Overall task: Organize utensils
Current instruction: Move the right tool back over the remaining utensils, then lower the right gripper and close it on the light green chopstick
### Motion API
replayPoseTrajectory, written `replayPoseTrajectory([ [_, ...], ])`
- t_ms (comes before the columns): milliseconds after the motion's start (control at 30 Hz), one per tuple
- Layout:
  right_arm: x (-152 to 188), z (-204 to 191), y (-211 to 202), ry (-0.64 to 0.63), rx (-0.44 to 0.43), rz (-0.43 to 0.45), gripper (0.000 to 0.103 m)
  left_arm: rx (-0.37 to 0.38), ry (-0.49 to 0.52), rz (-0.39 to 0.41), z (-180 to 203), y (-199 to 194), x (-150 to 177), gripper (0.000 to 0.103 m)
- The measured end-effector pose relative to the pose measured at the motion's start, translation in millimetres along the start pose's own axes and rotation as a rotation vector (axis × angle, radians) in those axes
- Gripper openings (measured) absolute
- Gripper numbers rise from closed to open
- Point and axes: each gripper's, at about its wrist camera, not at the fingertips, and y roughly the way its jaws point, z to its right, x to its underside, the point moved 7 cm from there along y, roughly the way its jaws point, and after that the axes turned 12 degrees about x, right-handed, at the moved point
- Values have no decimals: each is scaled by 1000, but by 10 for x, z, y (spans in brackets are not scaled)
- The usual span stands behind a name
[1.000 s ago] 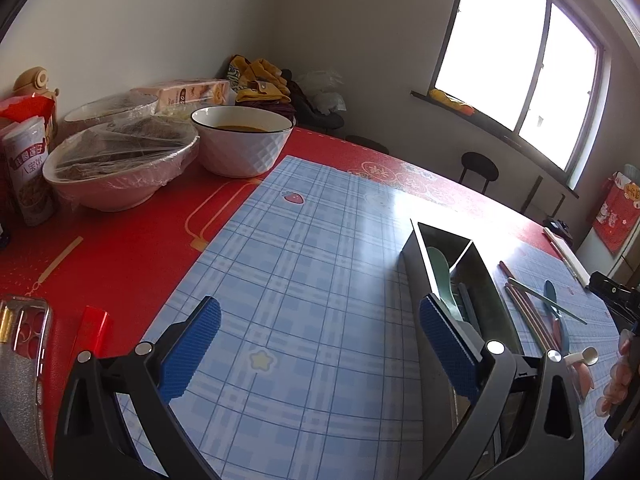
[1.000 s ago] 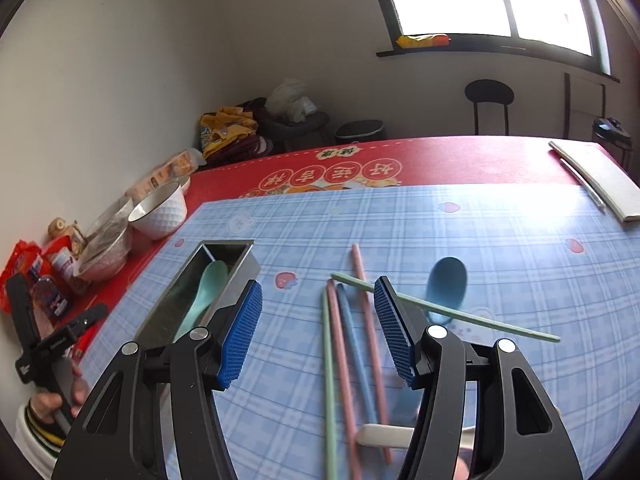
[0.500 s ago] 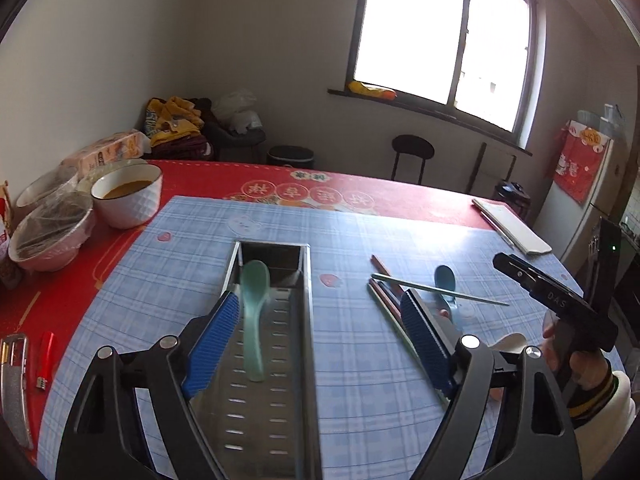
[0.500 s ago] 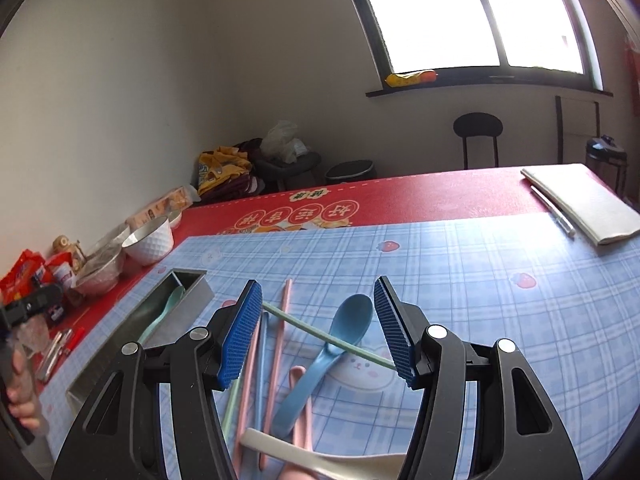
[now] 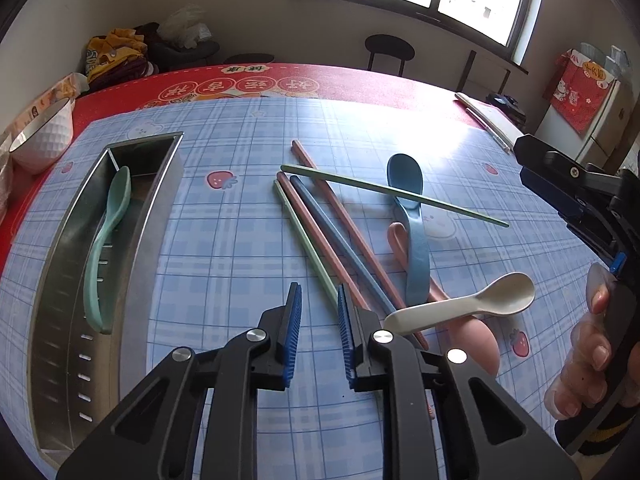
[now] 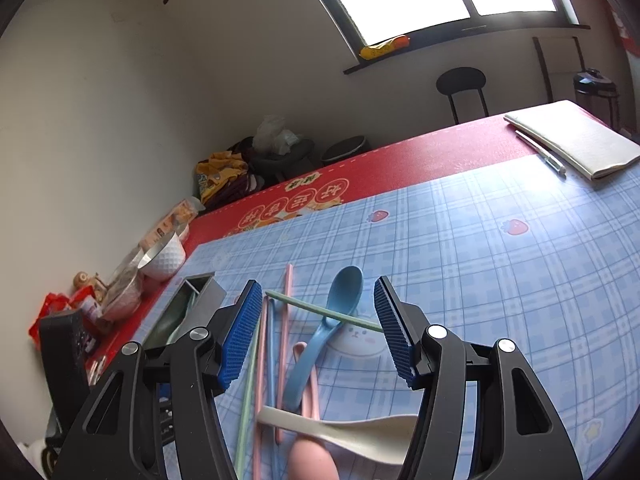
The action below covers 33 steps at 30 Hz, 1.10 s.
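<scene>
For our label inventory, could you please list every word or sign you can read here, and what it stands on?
Red tablecloth: a row of large Chinese characters in round medallions, upside down to the camera; I cannot read them with confidence.
Red hanging at the right: characters on a yellow patch, too small to read.
Yellow bag at the back: print blurred.
No text can be quoted with confidence.

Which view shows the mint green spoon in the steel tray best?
Left wrist: the mint green spoon lies fully visible, lengthwise in the long steel tray. Right wrist shows only a sliver of it, behind the gripper finger.
</scene>
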Motion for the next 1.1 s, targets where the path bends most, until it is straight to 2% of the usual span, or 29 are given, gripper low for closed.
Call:
replayPoseTrajectory([
  [300,4,54,-16,38,-6,-3,57,3,-48,-40,-62,190,11,15],
  [500,27,62,20,37,-3,-16,57,-1,-27,-47,-49,241,-12,15],
  [767,44,102,63,54,3,-33,57,-23,-20,-44,-92,161,40,9],
  [1100,68,117,90,61,1,-47,57,-43,-12,-55,-191,117,80,11],
])
